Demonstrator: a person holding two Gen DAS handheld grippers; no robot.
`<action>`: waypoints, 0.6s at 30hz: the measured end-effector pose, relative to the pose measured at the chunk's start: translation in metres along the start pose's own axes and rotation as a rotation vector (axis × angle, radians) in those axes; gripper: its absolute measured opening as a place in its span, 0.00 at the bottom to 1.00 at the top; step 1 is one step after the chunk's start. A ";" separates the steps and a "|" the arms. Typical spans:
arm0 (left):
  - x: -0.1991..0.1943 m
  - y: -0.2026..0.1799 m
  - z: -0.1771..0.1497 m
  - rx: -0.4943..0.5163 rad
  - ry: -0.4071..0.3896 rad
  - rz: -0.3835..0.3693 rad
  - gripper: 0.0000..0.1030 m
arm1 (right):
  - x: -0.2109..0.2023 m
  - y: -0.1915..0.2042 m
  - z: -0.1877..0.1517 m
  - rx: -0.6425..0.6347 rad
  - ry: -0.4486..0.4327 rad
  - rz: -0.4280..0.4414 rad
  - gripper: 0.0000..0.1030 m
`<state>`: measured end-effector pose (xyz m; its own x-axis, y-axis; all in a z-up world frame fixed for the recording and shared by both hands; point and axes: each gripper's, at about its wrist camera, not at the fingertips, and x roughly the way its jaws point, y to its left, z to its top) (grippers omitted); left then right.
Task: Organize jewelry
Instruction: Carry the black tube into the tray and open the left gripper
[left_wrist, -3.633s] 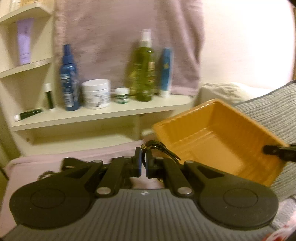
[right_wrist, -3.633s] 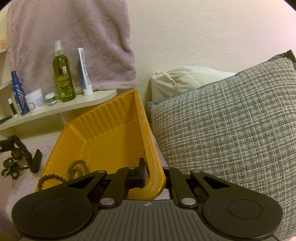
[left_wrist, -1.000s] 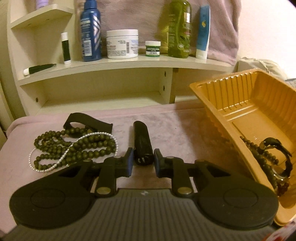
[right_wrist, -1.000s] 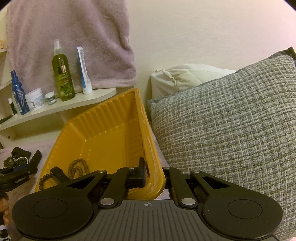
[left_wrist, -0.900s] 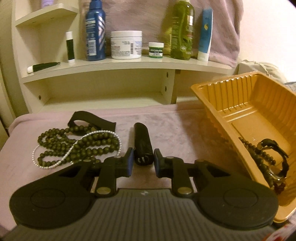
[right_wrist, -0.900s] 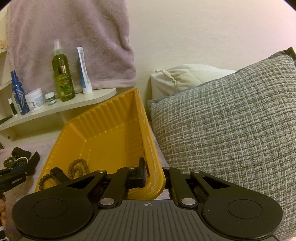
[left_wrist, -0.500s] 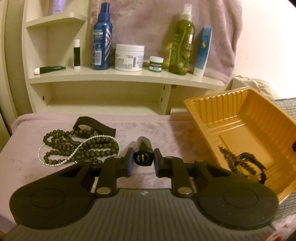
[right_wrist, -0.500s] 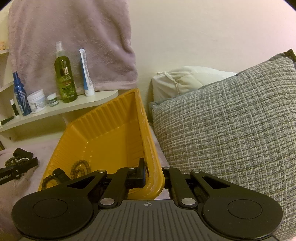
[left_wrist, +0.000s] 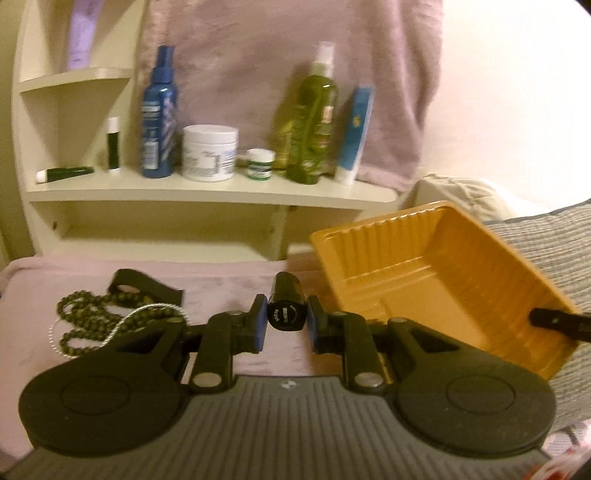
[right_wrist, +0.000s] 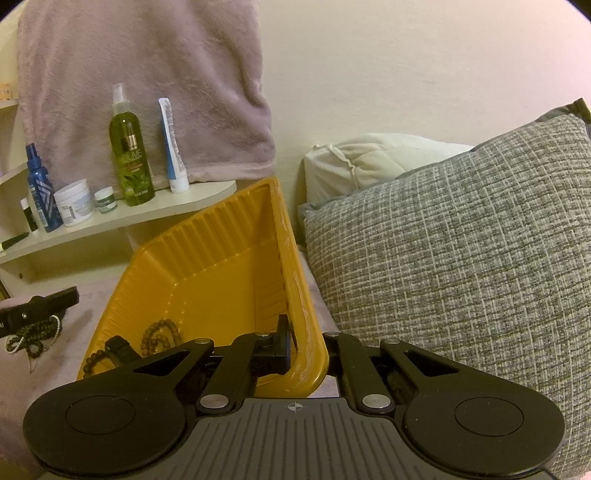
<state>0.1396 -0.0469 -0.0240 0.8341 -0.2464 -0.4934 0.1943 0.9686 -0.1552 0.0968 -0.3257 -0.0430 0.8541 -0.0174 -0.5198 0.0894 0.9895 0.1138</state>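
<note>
A: Left tongs (left_wrist: 285, 325) are clamped on a short black cylindrical tube with a printed end cap (left_wrist: 286, 308), pads pressing both its sides. Right tongs (right_wrist: 308, 354) are shut tight on the near rim of the ribbed orange plastic tray (right_wrist: 221, 280), one finger inside the wall, one outside, holding it tipped

B: So which step is this?

A: I'd say the carry. The tube sits clear of the pale pink cloth-covered surface (left_wrist: 229, 280), and the tray's open mouth lies just to the right of the left tongs

B: What's already in the tray?

A: A brown bead strand (right_wrist: 160, 334) and a dark strap piece (right_wrist: 118, 347), low down just left of the right tongs. Ahead and left of the left tongs, a tangle of dark green bead strings with a thin pearl strand (left_wrist: 99, 321) lies beside a black looped strap (left_wrist: 142, 286) on the cloth

B: Next move?

A: Probably swing the tube rightward over the tray's near edge, lower it, then part the pads. The right tongs should hold steady so the tilted tray doesn't spill

B: Risk?

A: A round tube may roll downhill onto the beads
</note>
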 end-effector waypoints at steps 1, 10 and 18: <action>0.000 -0.003 0.001 0.004 0.000 -0.013 0.19 | 0.000 0.000 0.000 0.001 0.000 0.000 0.06; 0.001 -0.042 0.001 0.059 0.016 -0.133 0.19 | 0.002 -0.002 0.000 0.006 0.004 0.002 0.06; 0.007 -0.076 -0.011 0.137 0.053 -0.203 0.19 | 0.001 -0.003 0.000 0.010 0.005 0.004 0.06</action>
<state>0.1252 -0.1226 -0.0246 0.7433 -0.4342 -0.5089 0.4263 0.8937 -0.1398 0.0976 -0.3288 -0.0444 0.8520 -0.0129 -0.5234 0.0913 0.9880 0.1243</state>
